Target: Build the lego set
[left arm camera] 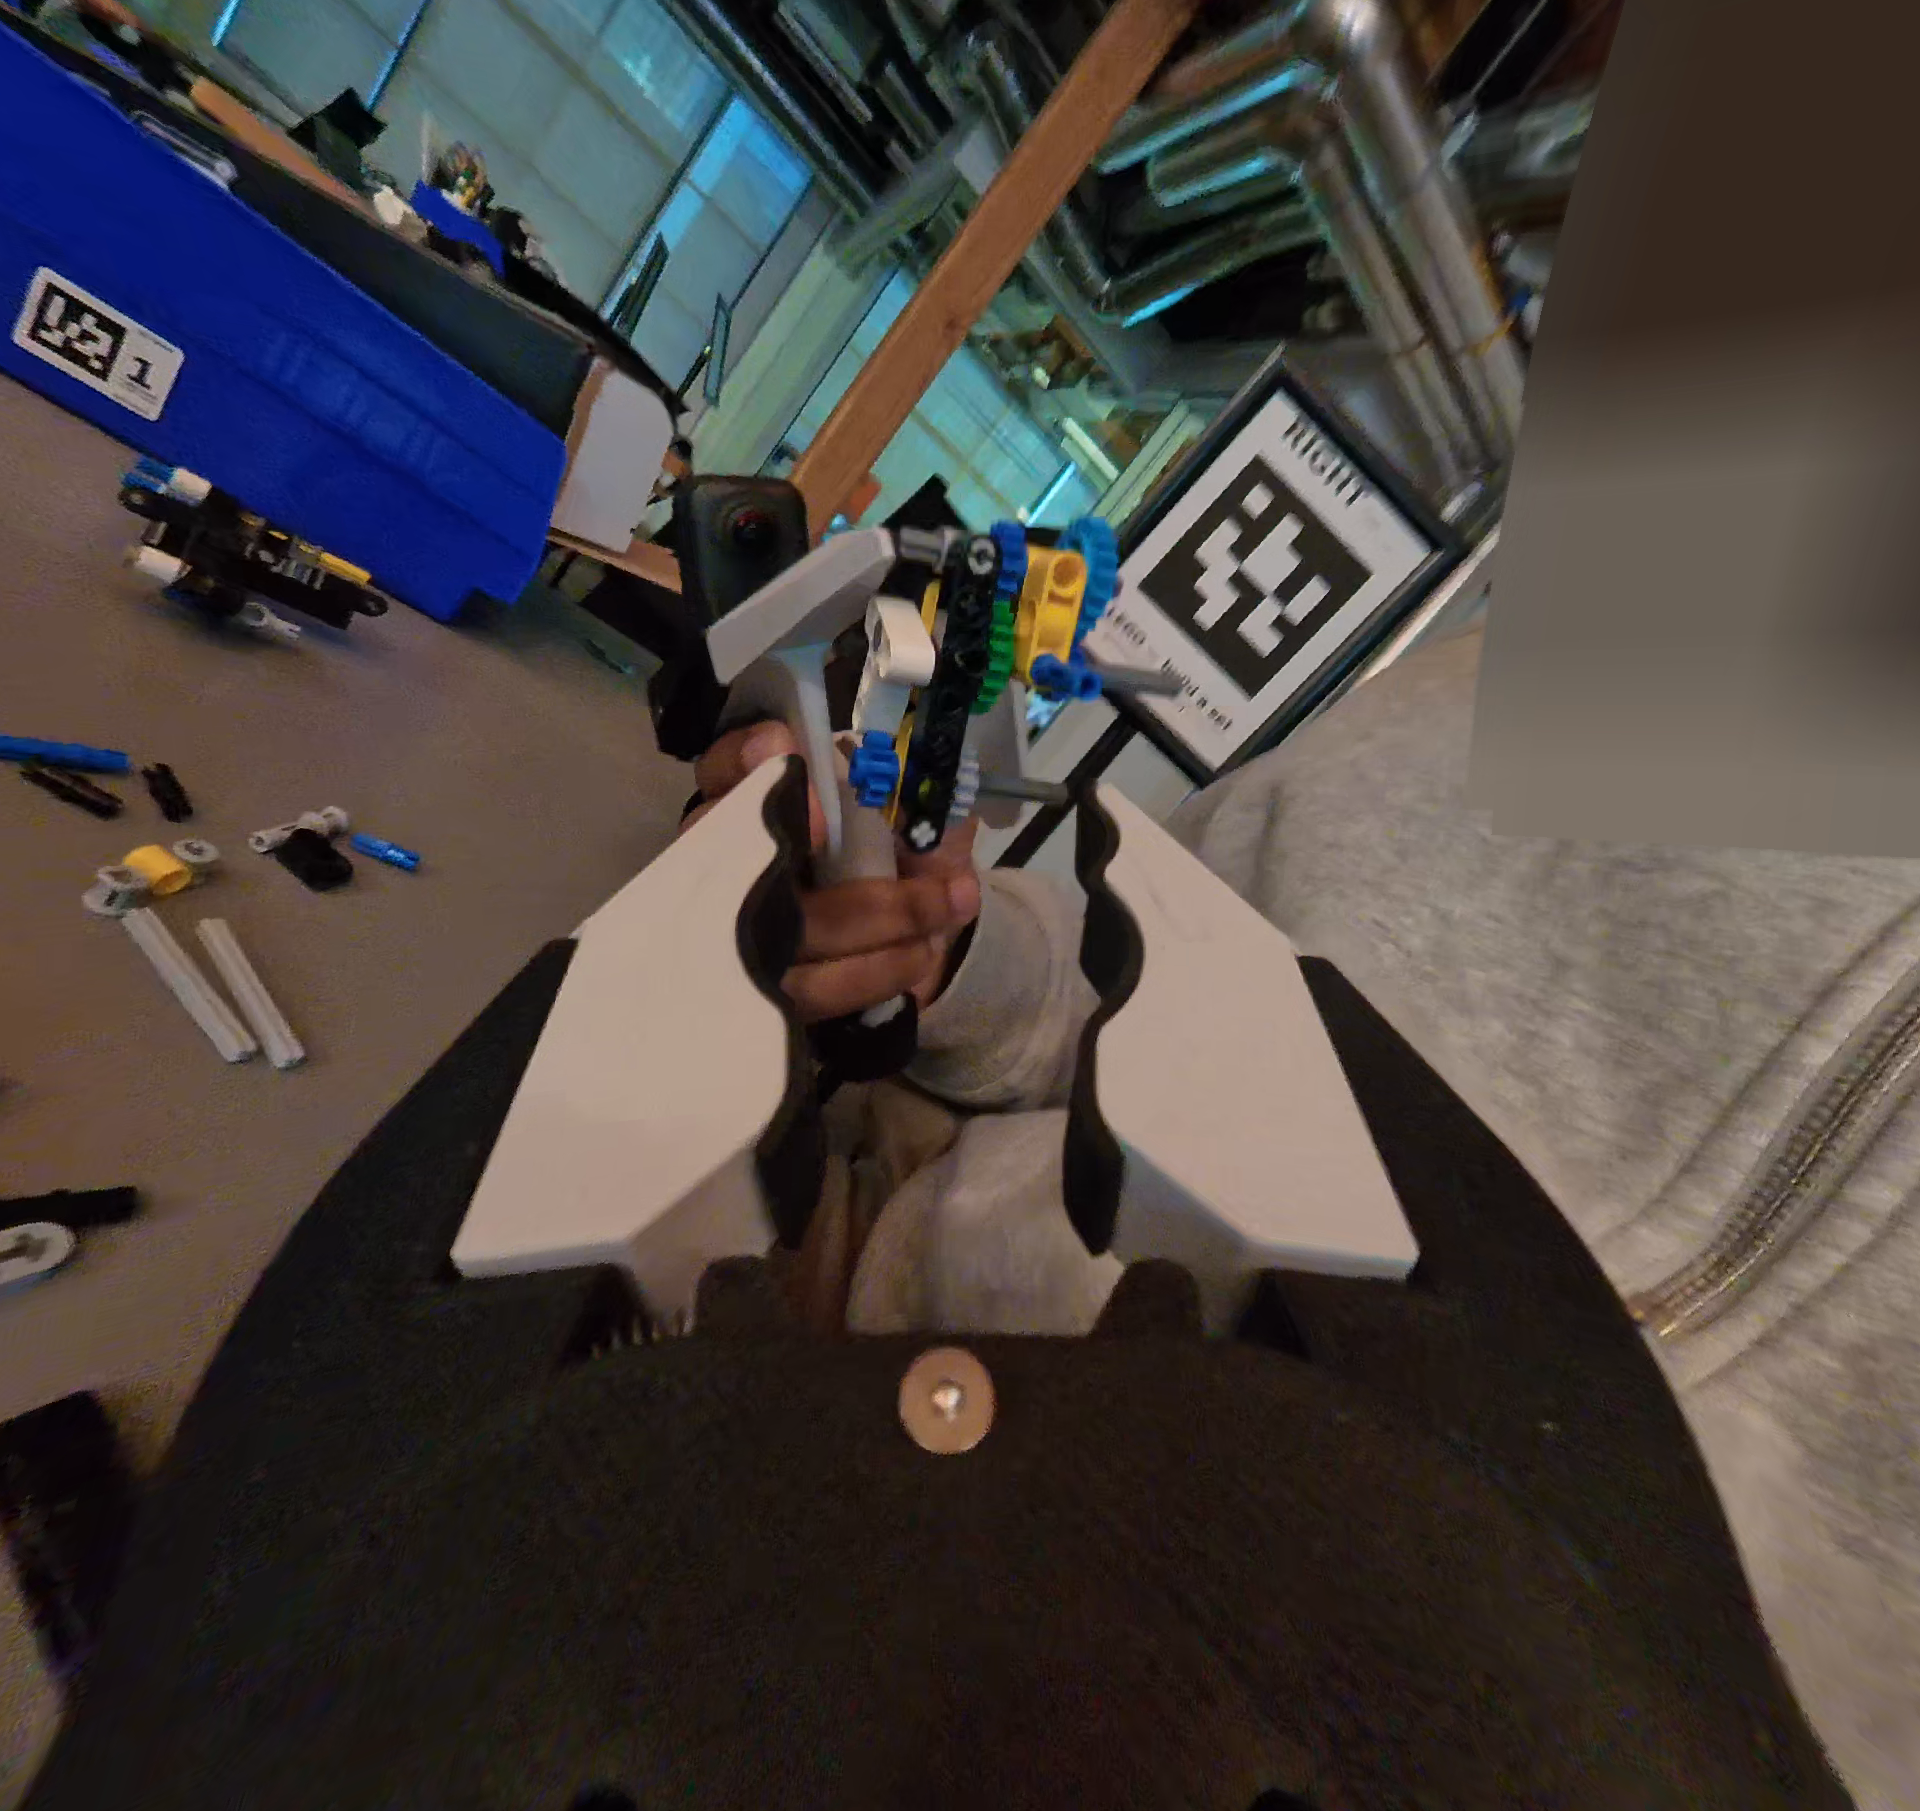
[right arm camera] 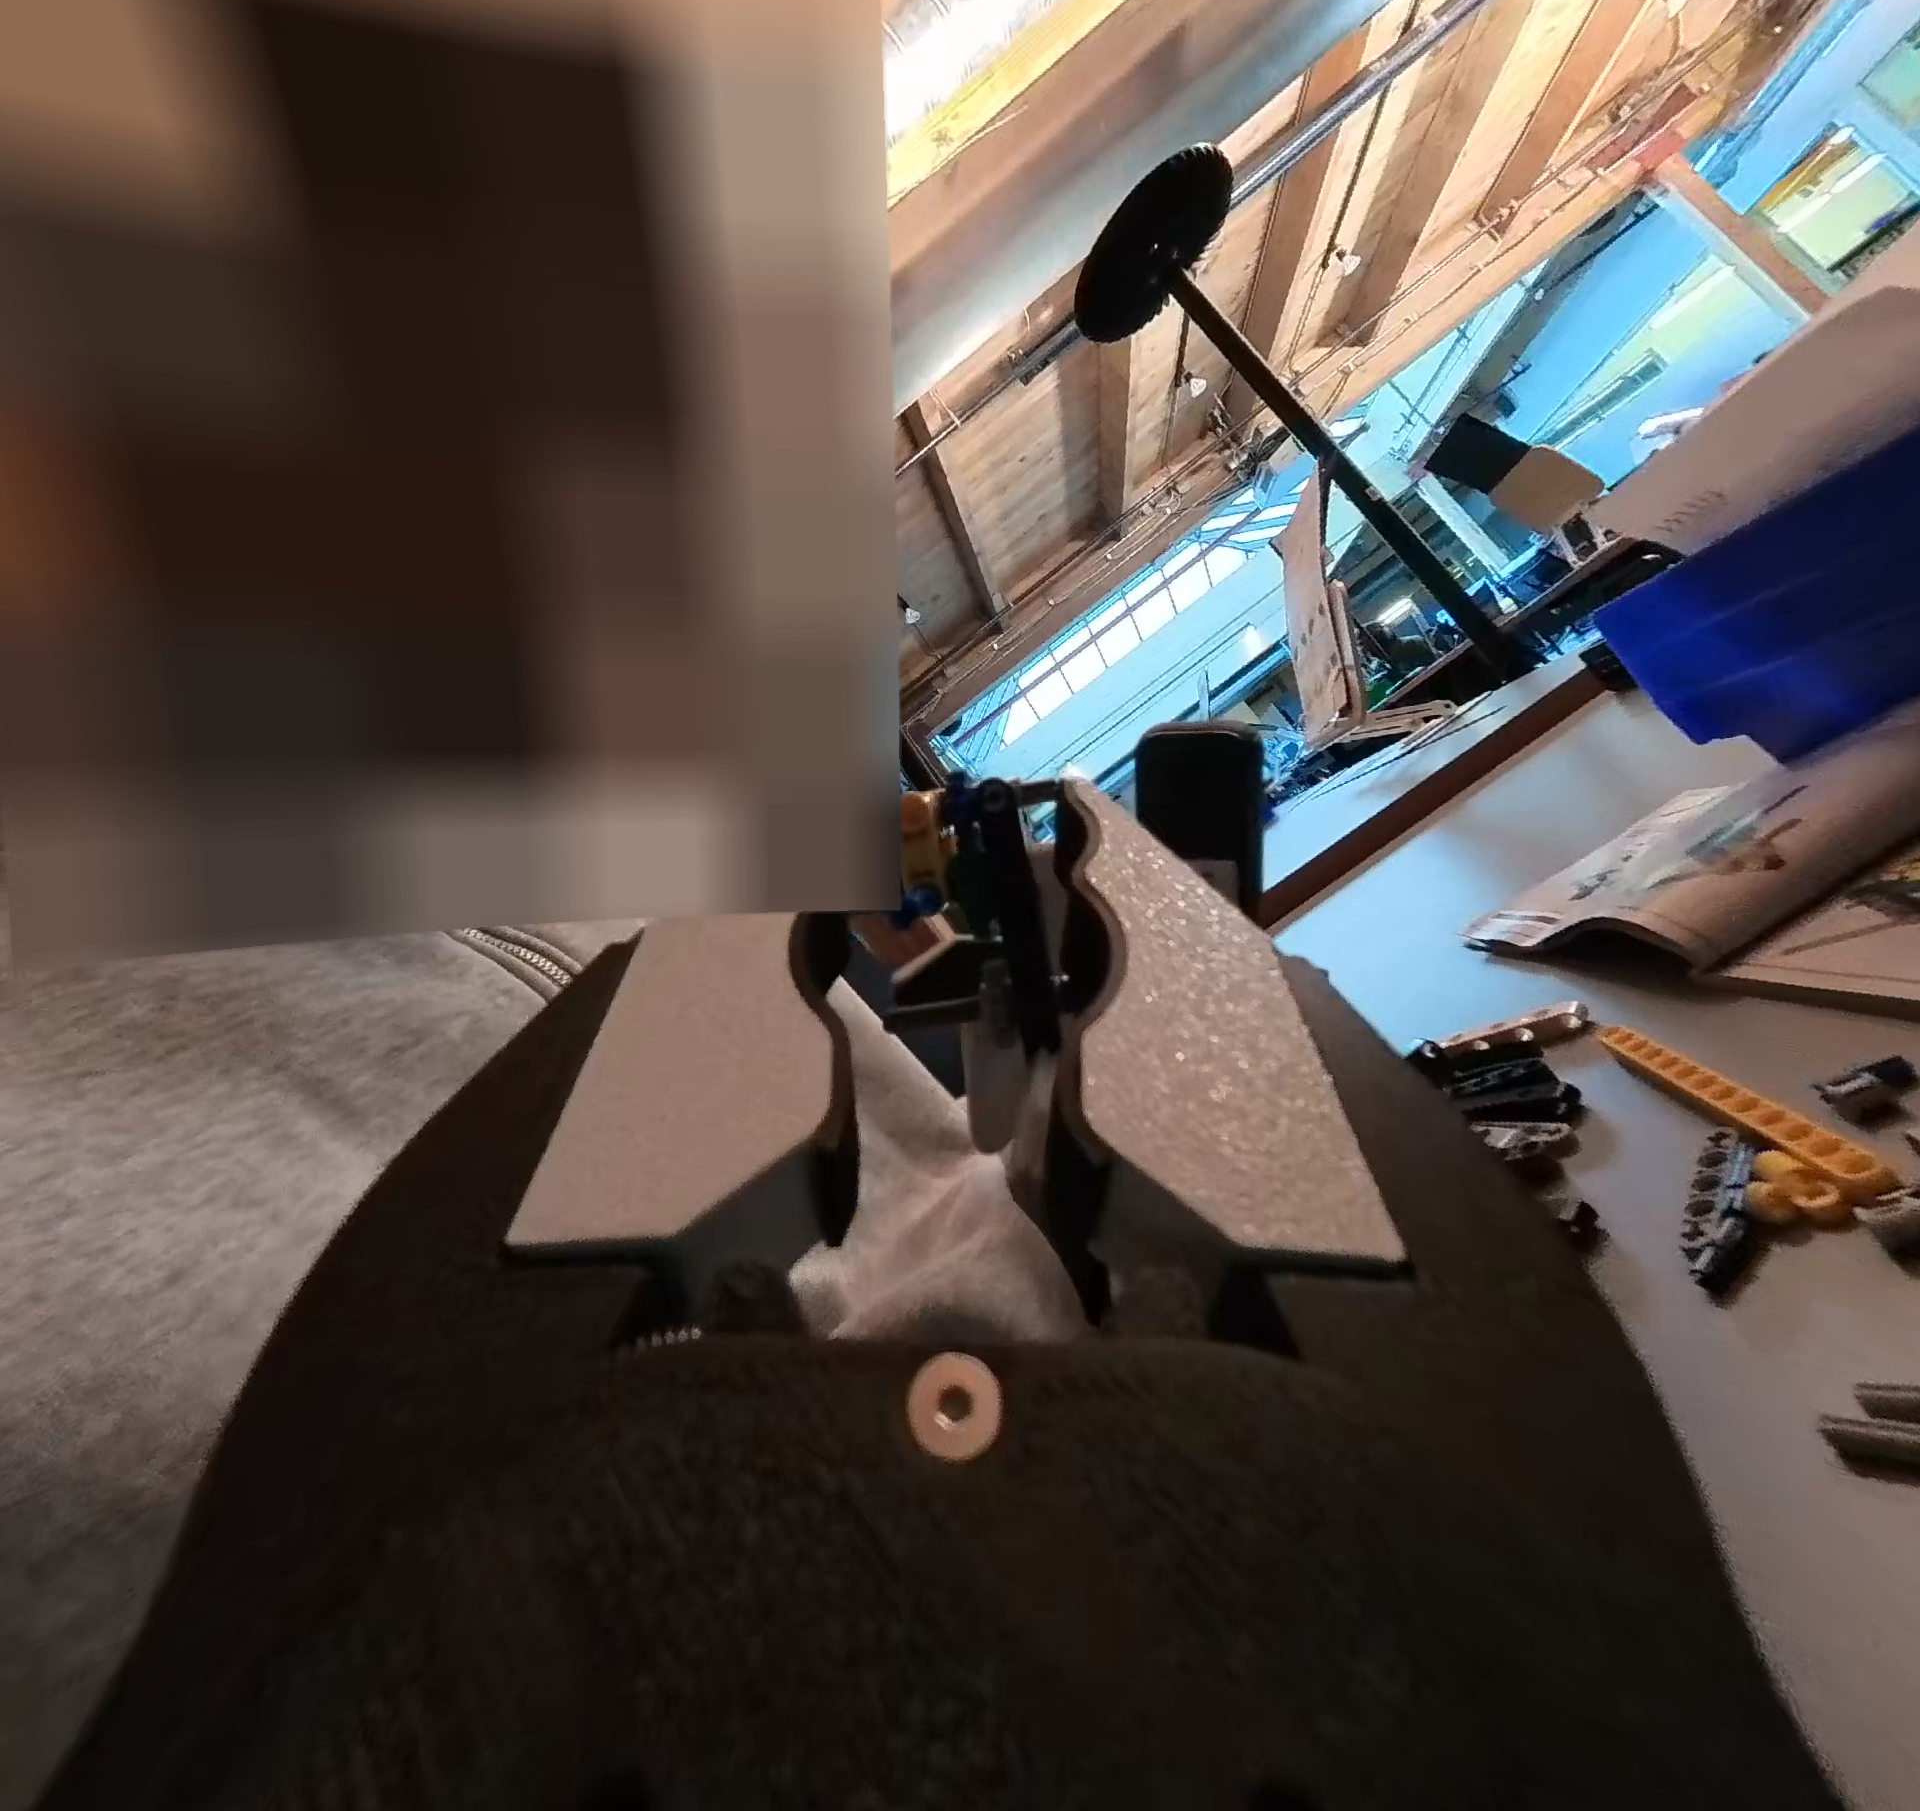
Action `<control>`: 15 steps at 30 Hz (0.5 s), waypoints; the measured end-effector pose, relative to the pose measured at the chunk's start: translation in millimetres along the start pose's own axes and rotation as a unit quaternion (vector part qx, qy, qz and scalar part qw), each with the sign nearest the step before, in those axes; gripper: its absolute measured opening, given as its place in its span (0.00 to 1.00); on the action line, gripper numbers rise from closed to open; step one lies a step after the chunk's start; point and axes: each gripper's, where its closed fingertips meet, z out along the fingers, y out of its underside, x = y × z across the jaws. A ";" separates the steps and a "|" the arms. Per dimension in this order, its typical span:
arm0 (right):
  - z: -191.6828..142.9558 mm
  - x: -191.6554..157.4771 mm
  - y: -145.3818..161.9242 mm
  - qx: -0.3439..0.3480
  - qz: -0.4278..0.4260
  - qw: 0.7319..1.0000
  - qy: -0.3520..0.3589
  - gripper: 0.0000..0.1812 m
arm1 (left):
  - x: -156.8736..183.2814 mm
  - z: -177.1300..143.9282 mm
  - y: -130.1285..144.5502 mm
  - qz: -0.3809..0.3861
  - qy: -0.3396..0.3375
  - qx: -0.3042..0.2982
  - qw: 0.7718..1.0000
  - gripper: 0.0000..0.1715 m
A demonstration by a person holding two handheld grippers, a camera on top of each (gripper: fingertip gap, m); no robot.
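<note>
Gear assembly (left arm camera: pixel 966 660): held up off the desk (left arm camera: pixel 436 722), in front of the person's grey sweatshirt (left arm camera: pixel 1558 1034) — we read this as a lift for inspection or for fitting the next part, since both cameras tilt up toward the ceiling.

Make-up: black beam, yellow block, green and blue gears, white connector, grey axles poking out to the side.

Right gripper (left arm camera: pixel 894 681): seen in the left wrist view with its jaws clamped on the assembly, a hand (left arm camera: pixel 883 940) around its handle. In its own view (right arm camera: pixel 1023 940) the black beam sits against the right-hand finger; the gap beside it looks wide, so the bite seems to be at the tips only.

Left gripper (left arm camera: pixel 935 826): jaws apart, nothing between them, aimed at the lower end of the assembly — we judge it is poised to steady or take that end.

Loose parts, left view: two white tubes (left arm camera: pixel 213 982), a yellow connector (left arm camera: pixel 156 868), blue and black pins, and a second sub-build (left arm camera: pixel 239 556) beside the blue bin (left arm camera: pixel 291 379).

Loose parts, right view: yellow long beam (right arm camera: pixel 1756 1107), black pieces, open instruction booklet (right arm camera: pixel 1704 888) kept within sight for reference.

Progress: mid-build, by our estimate — many parts lie unused.

Risk: a tip grip on a thin beam may let it pivot.
</note>
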 end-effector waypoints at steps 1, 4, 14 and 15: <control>0.8 0.5 1.3 -0.001 0.002 1.000 0.000 0.20 | 1.0 0.2 -3.0 -0.017 0.009 0.016 1.000 0.29; 3.7 1.7 4.8 -0.002 0.006 1.000 -0.002 0.20 | -3.5 -1.2 -7.3 -0.058 0.012 0.049 0.997 0.29; 5.2 5.9 9.2 0.003 0.017 1.000 0.004 0.19 | -4.7 -5.7 -13.4 0.043 -0.057 0.056 0.996 0.13; 4.6 6.3 9.0 0.004 0.020 1.000 0.004 0.20 | -3.5 -5.6 -13.6 0.052 -0.059 0.053 0.996 0.12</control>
